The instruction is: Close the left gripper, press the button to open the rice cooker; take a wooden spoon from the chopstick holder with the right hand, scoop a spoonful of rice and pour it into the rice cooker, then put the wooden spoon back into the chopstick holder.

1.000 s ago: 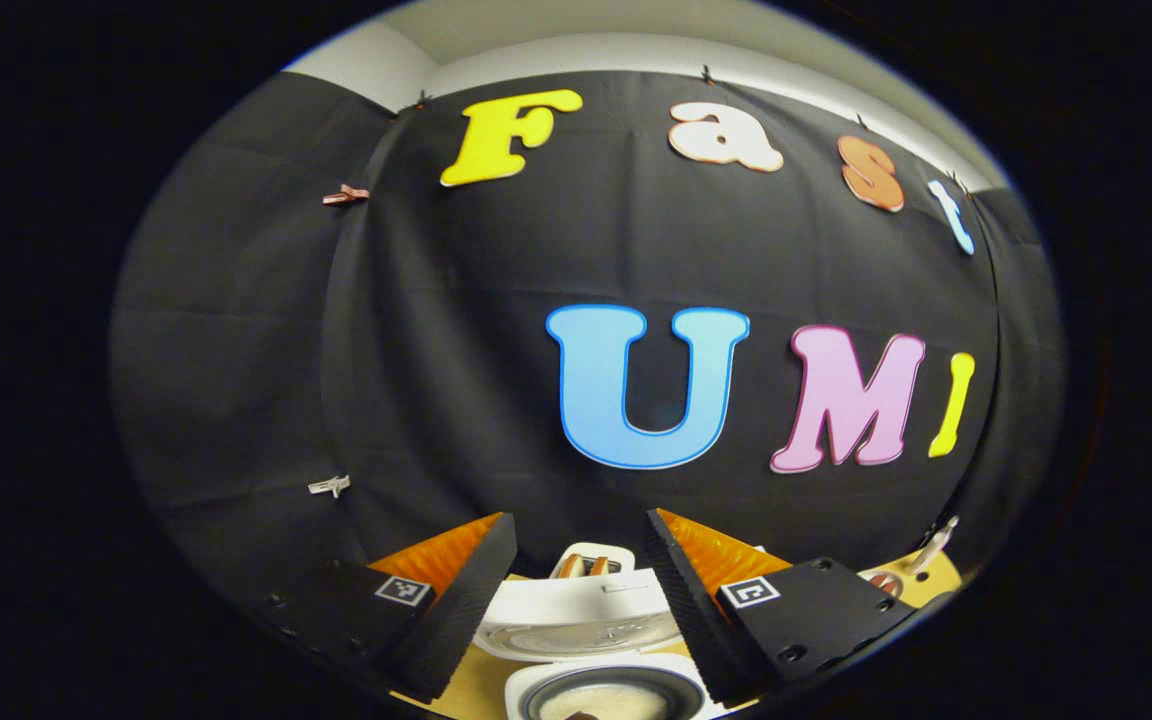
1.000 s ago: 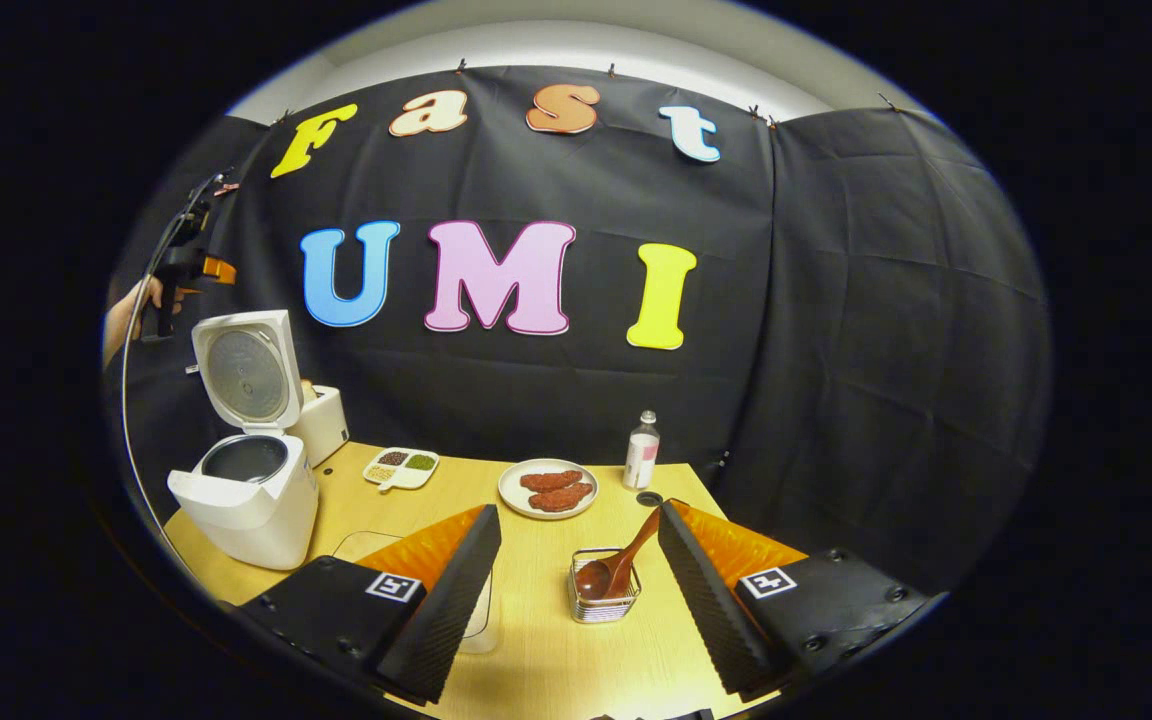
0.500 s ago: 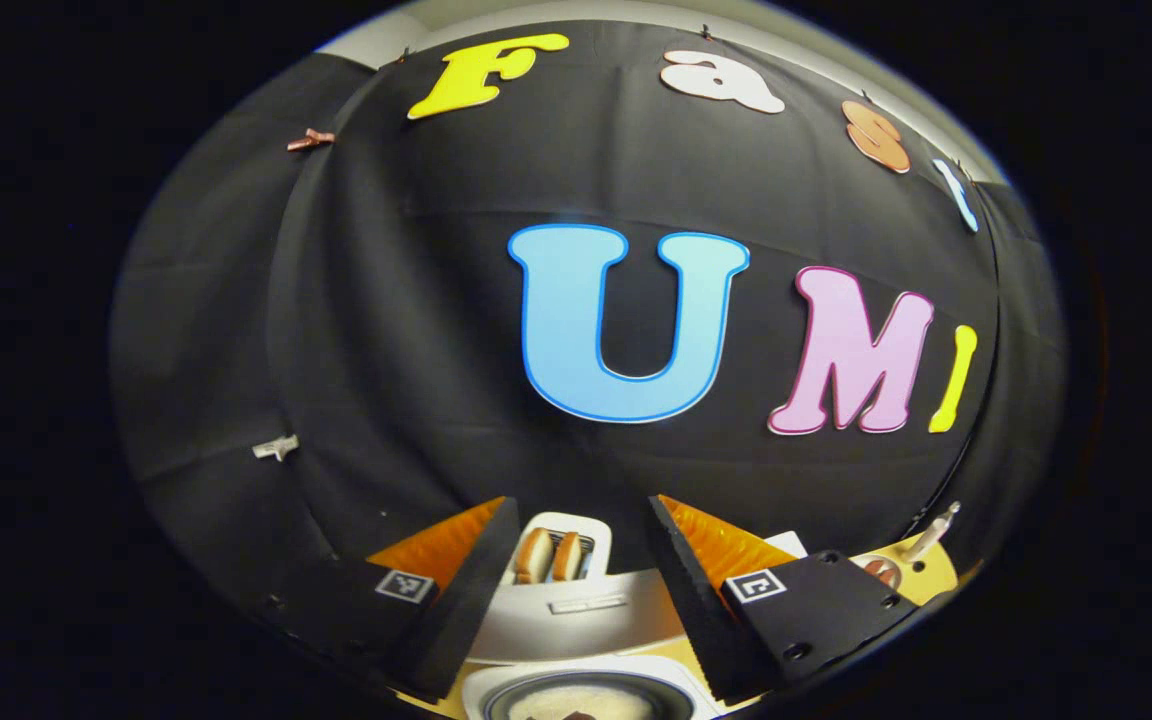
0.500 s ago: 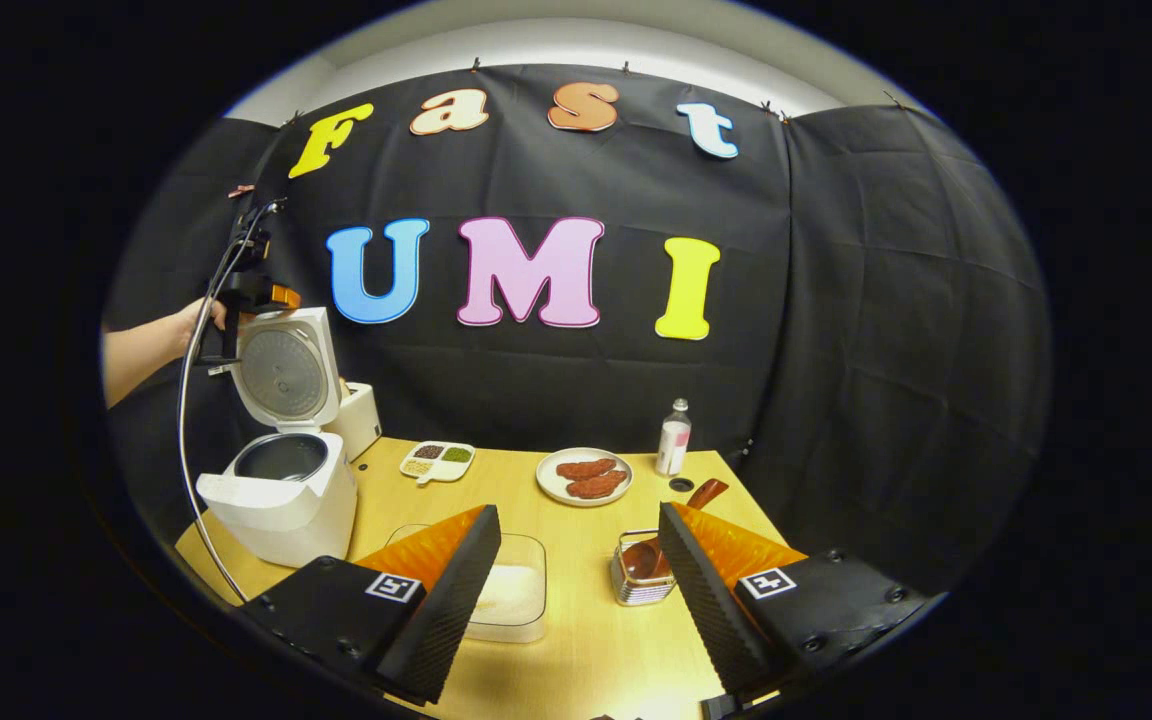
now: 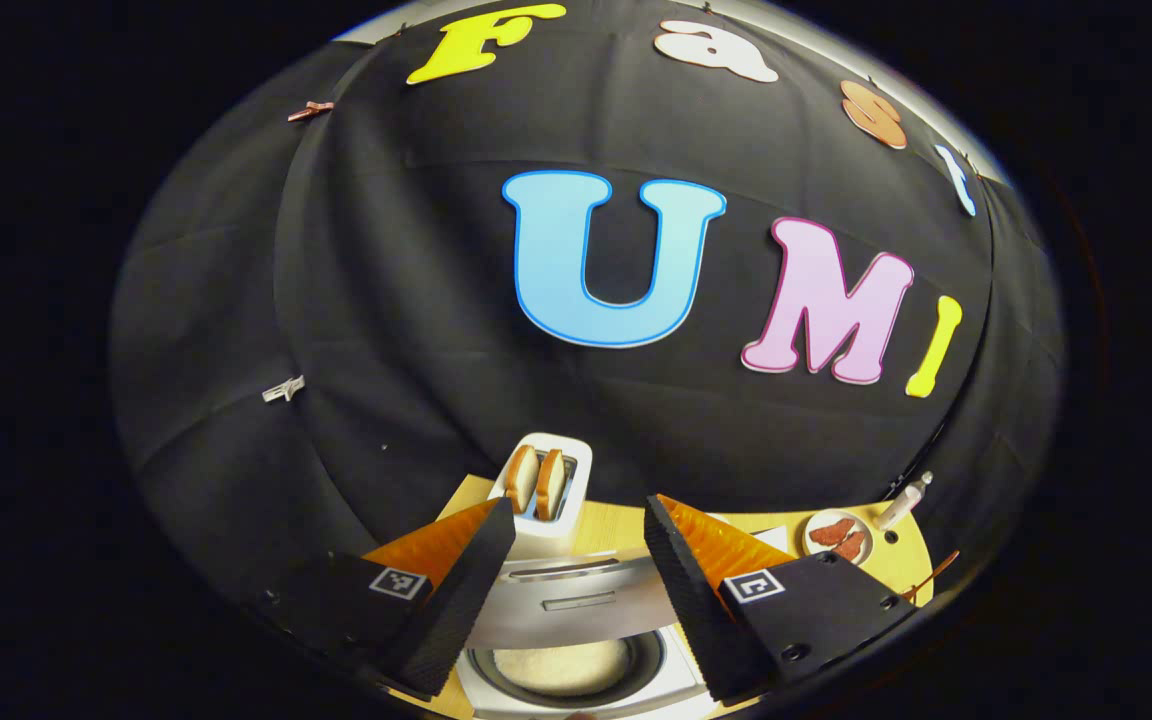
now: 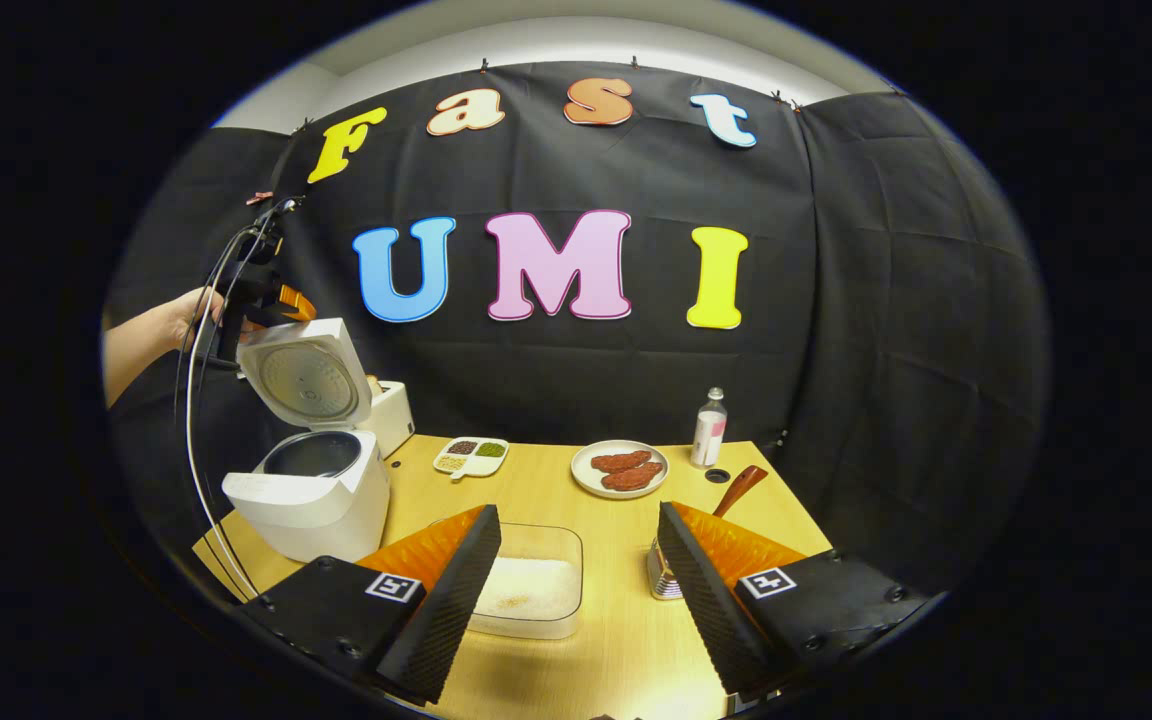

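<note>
Rice cooker [image 6: 311,490], white and boxy, stands at the counter's [image 6: 616,640] left edge with its lid [image 6: 308,375] tilted partway over the dark inner pot. In the right gripper view, the right gripper [image 6: 576,575] hangs low over the yellow wooden counter, its fingers spread wide and holding nothing. Between those fingers sits a clear rectangular plastic tub [image 6: 528,592] of white rice. Just beside the right finger stands the metal wire chopstick holder [image 6: 661,582], partly hidden, with the brown wooden spoon's [image 6: 736,487] handle rising from it. No readable writing shows on any of these.

Farther back lie a white divided dish [image 6: 473,454] with dark, green and pale contents, a round white plate [image 6: 620,469] with reddish-brown pieces, and a small bottle [image 6: 708,430] with a pink label. Behind the cooker is a white toaster [image 6: 391,415].

A hand [image 6: 176,315] holds the left gripper [image 6: 271,300] at the lid's top edge. In the left gripper view, the left gripper's [image 5: 576,560] fingers stand apart above the lid [image 5: 576,600], the pot [image 5: 564,668] with pale rice below, and the toaster [image 5: 546,490] with two bread slices beyond.
</note>
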